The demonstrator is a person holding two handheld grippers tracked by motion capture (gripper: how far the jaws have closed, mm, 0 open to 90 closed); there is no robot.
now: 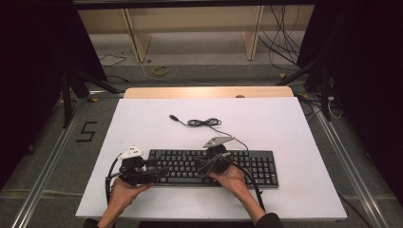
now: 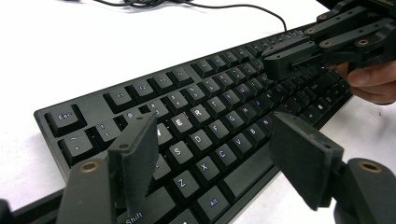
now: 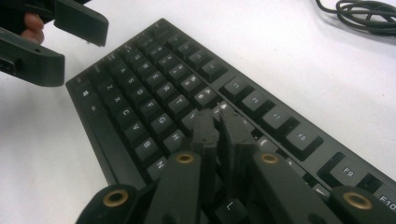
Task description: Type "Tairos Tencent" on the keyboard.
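A black keyboard (image 1: 247, 167) lies near the front of the white table top (image 1: 142, 123). Its cable (image 1: 204, 122) is coiled behind it and ends in a USB plug (image 1: 174, 117). My left gripper (image 1: 160, 172) hovers over the keyboard's (image 2: 210, 93) left end. In the left gripper view its jaws stand wide apart, so the left gripper (image 2: 215, 135) is open with nothing between them. My right gripper (image 1: 200, 165) is over the middle keys. In the right gripper view its jaws are pressed together, so the right gripper (image 3: 217, 122) is shut above the keyboard (image 3: 154, 93). Whether its tips touch a key I cannot tell.
A wooden strip (image 1: 209, 91) borders the table's far edge. Beyond it the floor holds shelf legs, loose cables and a yellow ring (image 1: 160, 71). A "5" mark (image 1: 87, 131) sits on the floor at the left. Bare white surface lies behind and to the right of the keyboard.
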